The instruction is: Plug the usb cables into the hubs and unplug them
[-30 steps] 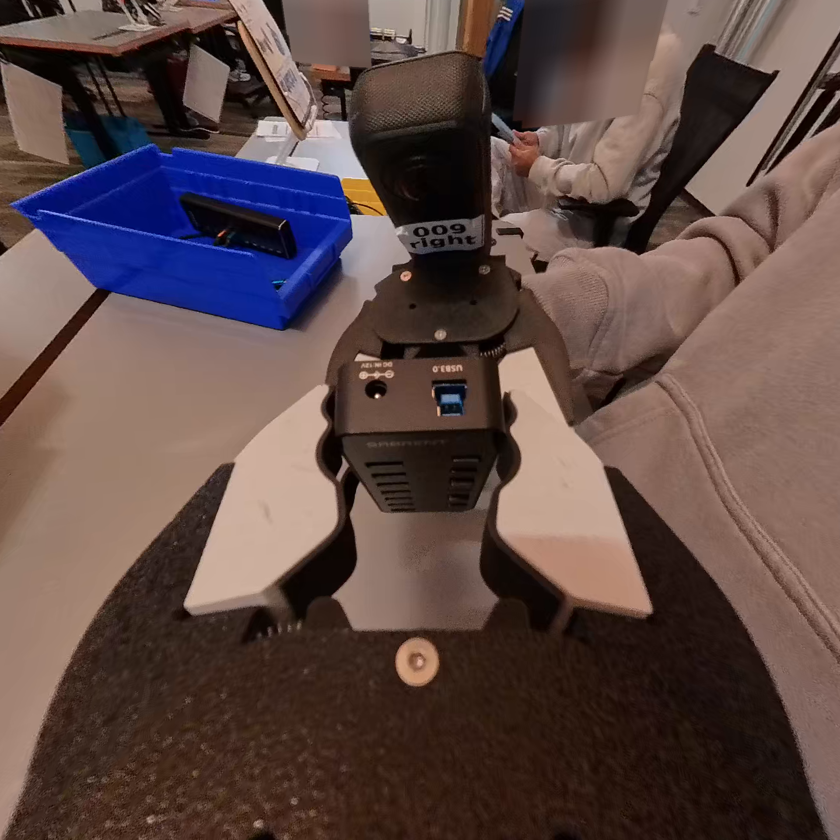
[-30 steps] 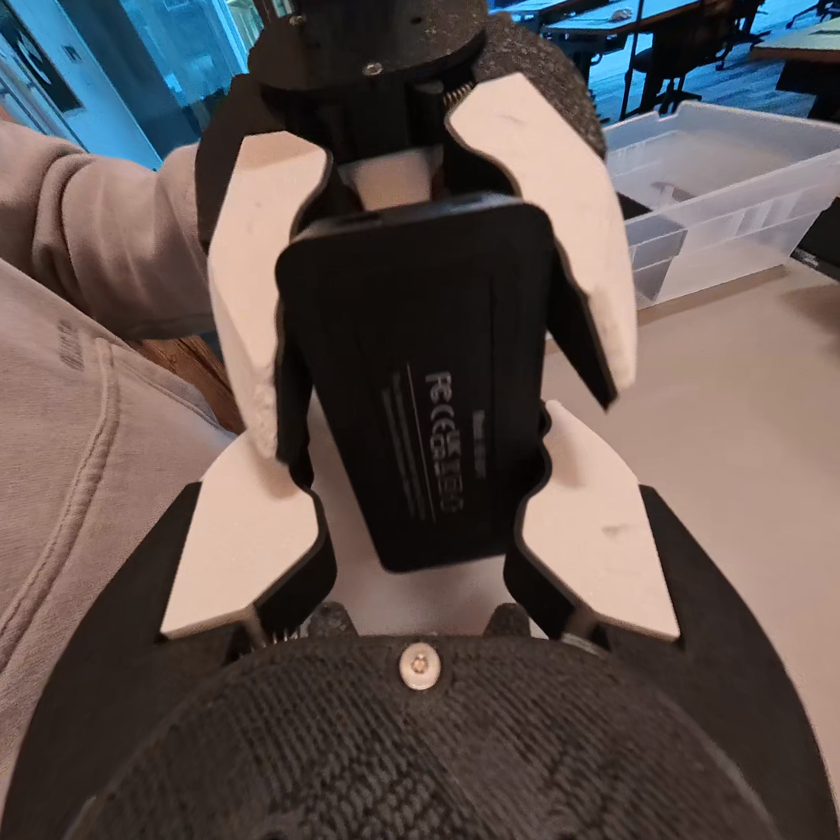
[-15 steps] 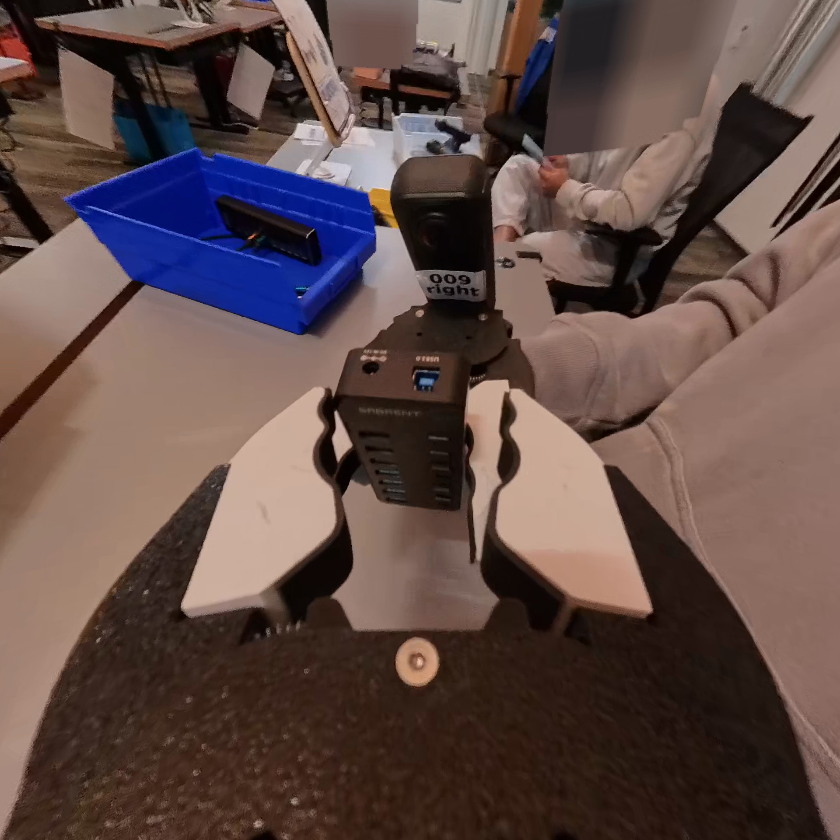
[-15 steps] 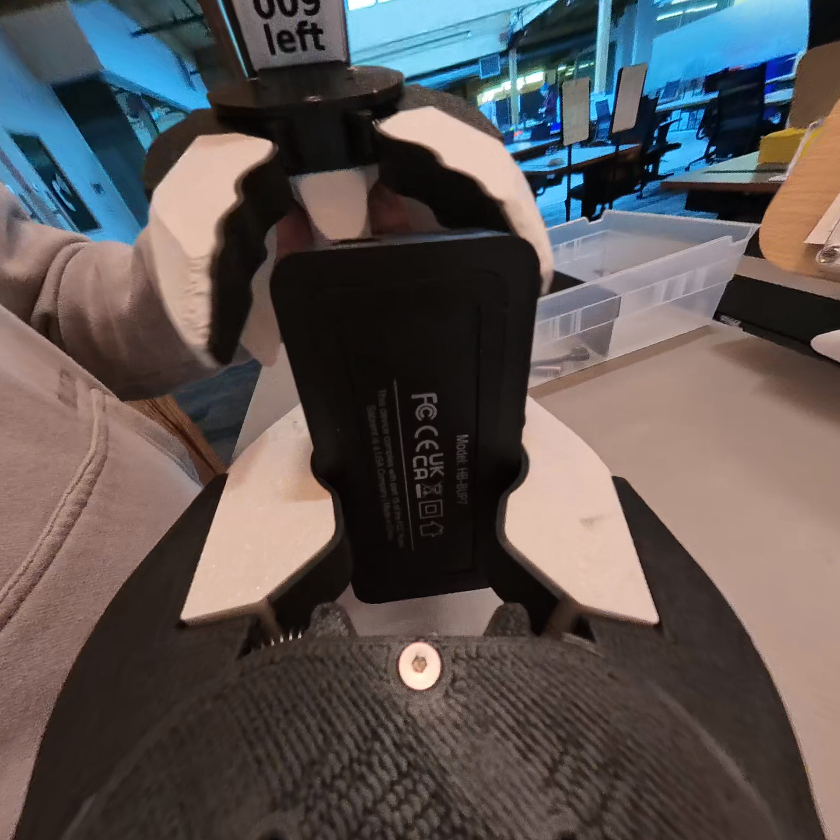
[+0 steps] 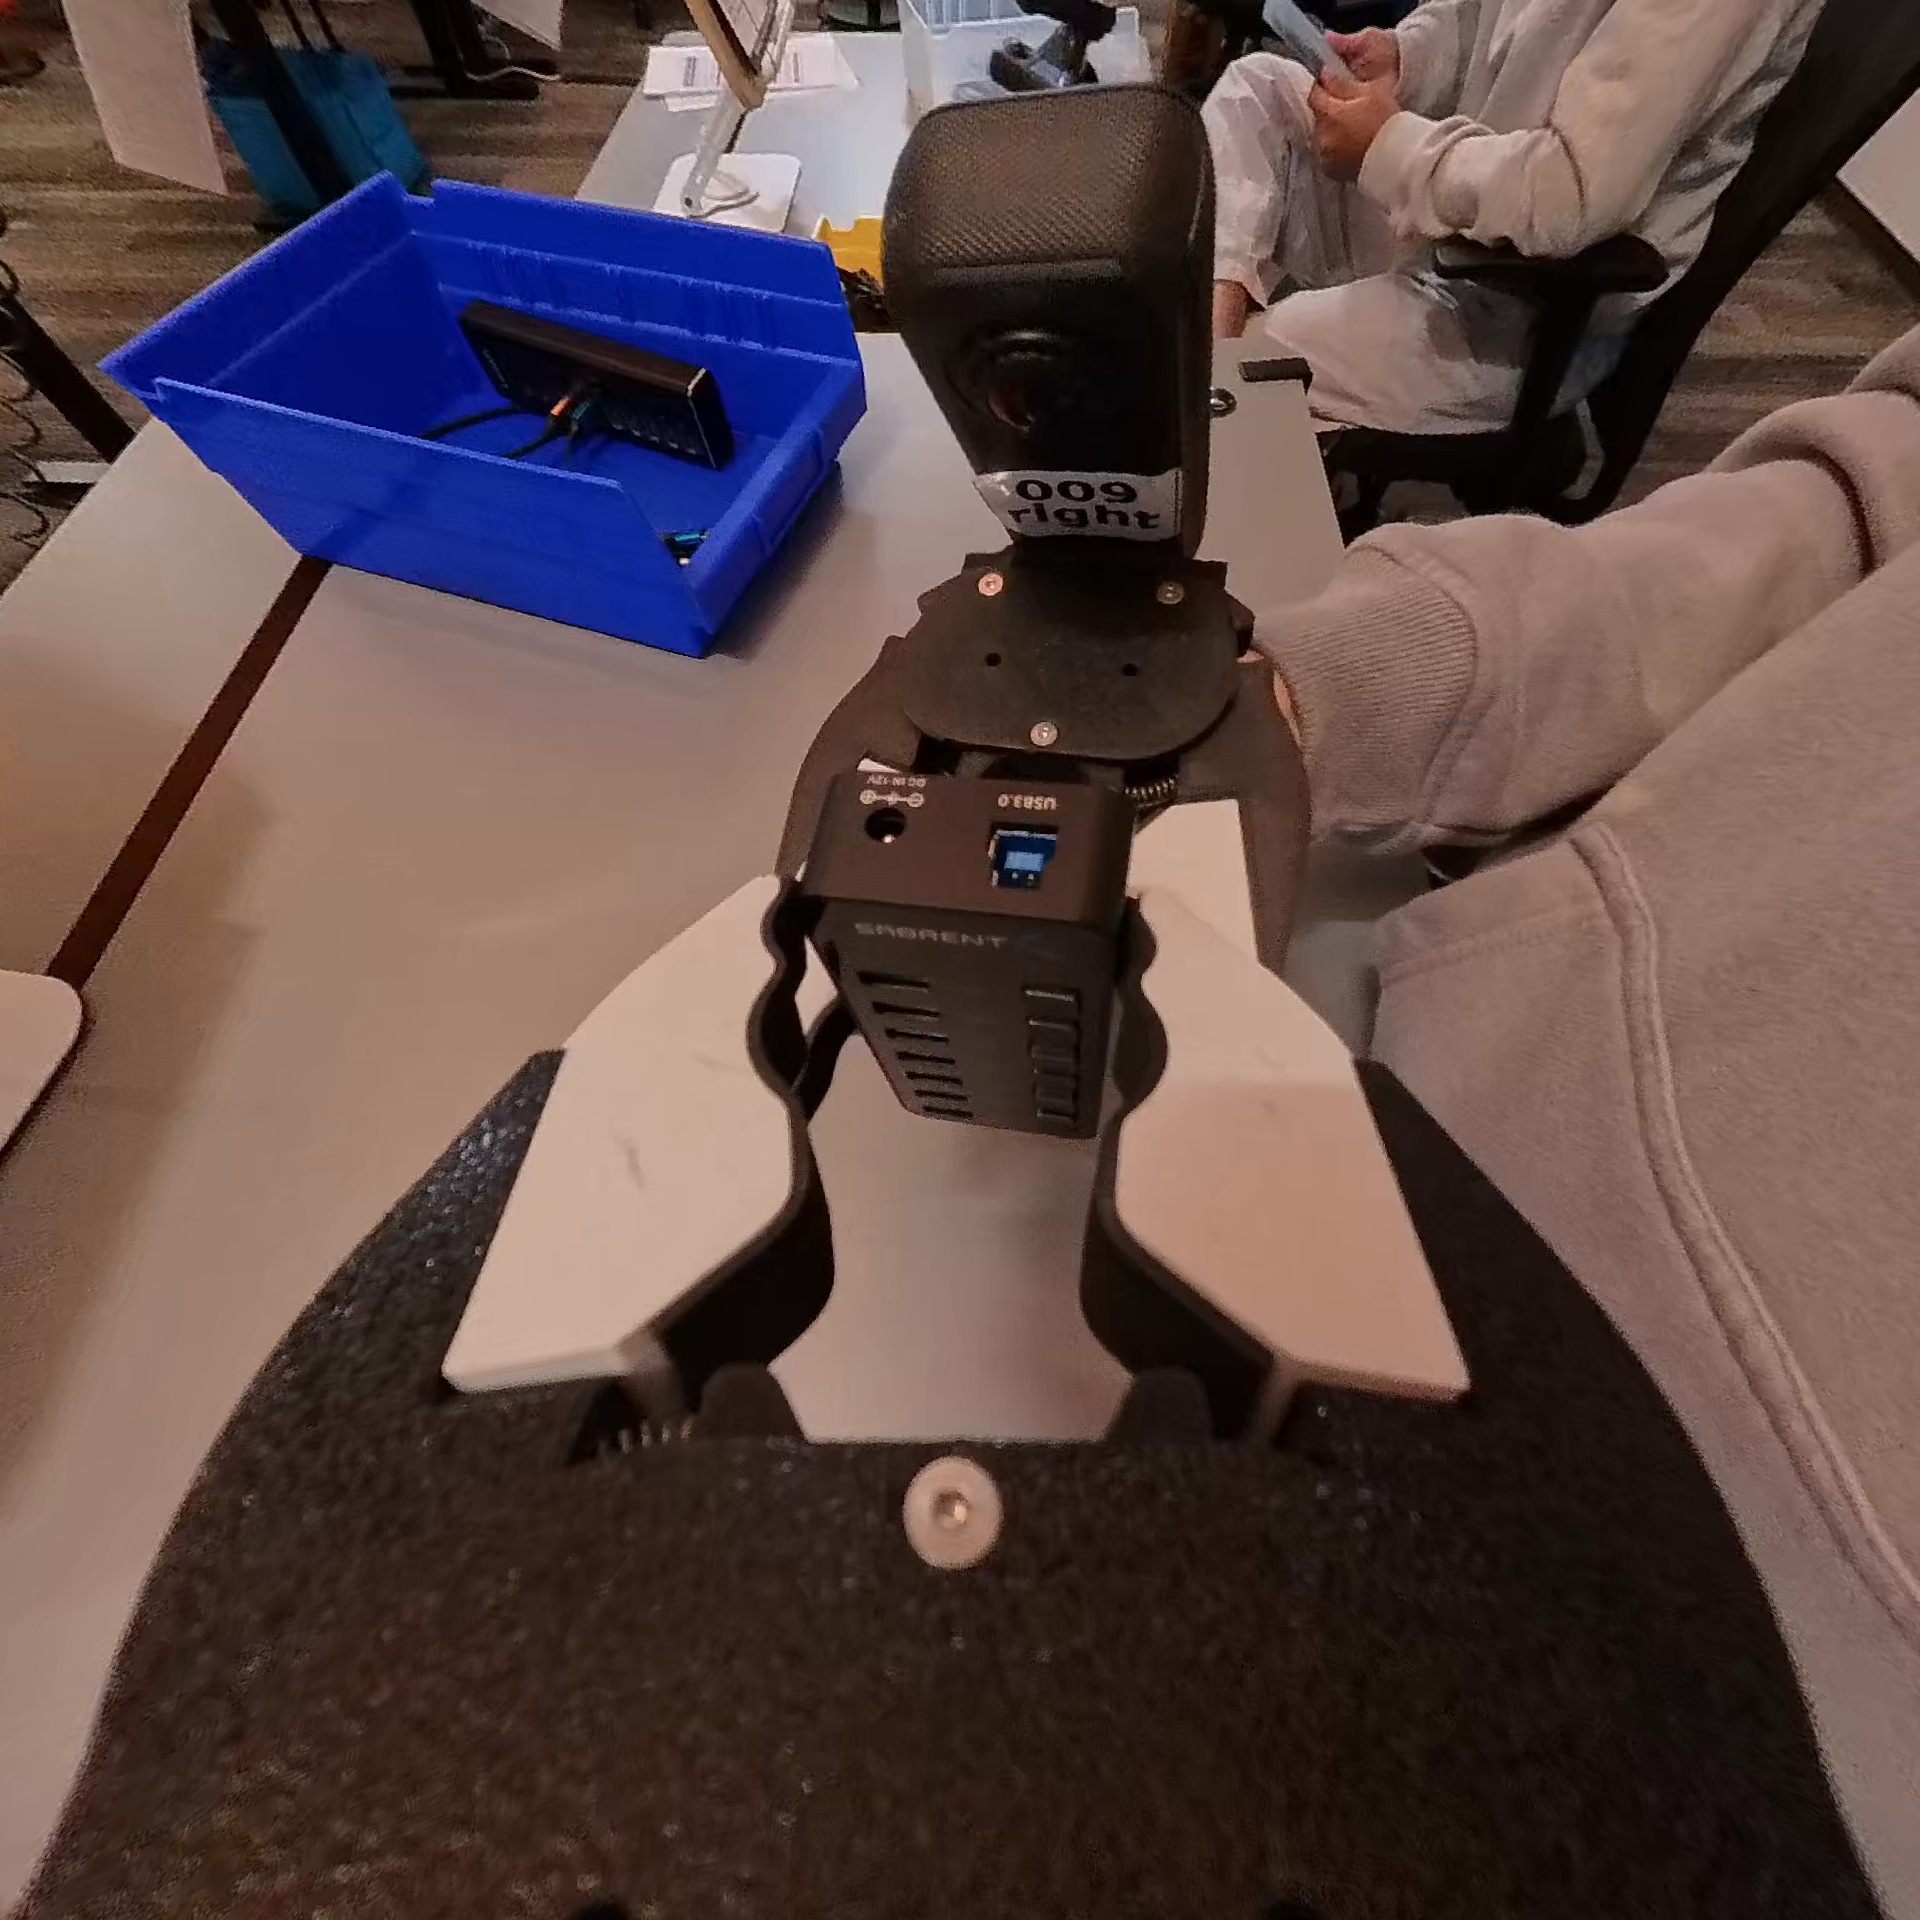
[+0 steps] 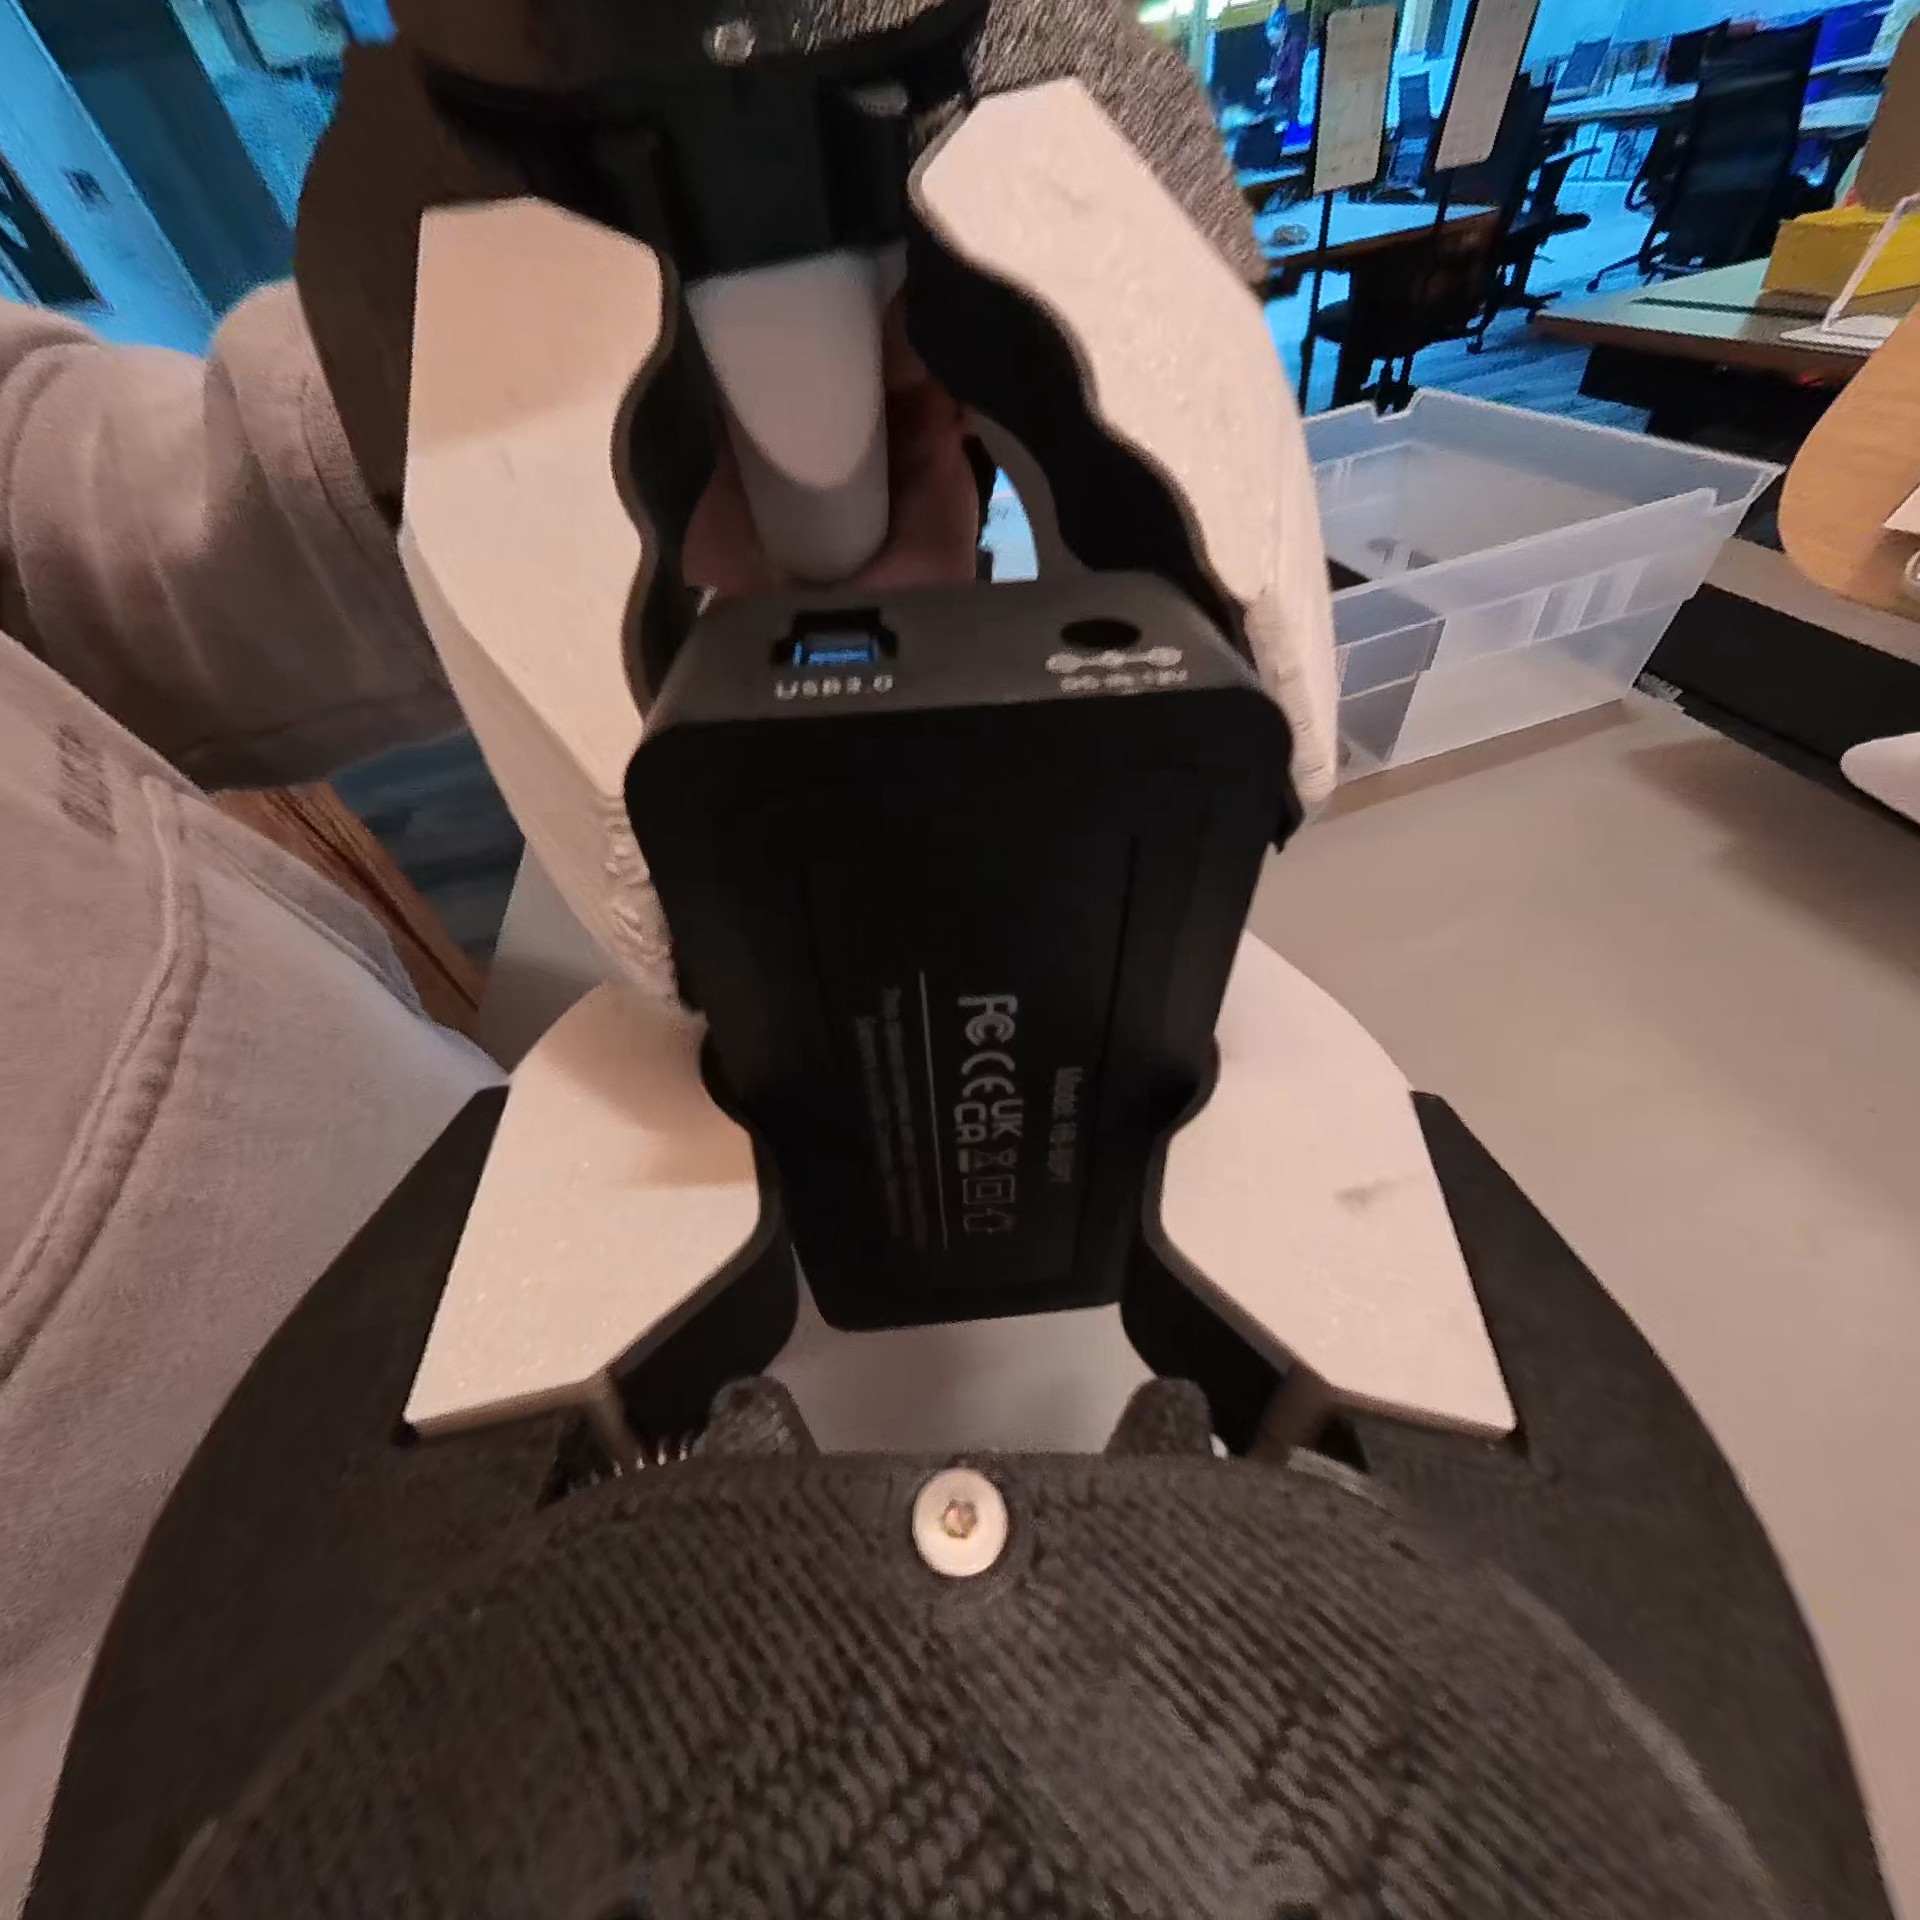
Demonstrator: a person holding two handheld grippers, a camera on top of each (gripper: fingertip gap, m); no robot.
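Left wrist view: the left gripper [image 5: 961, 1023] has returned, jaws closing around the black hub [image 5: 971, 961] without clearly clamping; no cable plugged.

Right wrist view: the right gripper [image 6: 961, 1132] stays clamped on the hub's [image 6: 961, 997] lower end, suggesting a handover.

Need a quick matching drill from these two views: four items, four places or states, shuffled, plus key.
Items:
1. black hub
2. blue bin
3. clear bin
4. second hub

Places or states:
A. lying inside the blue bin, cables plugged in
B. on the table, right wrist view
C. gripped by both pairs of jaws
D. on the table, left wrist view

Pairs: 1-C, 2-D, 3-B, 4-A
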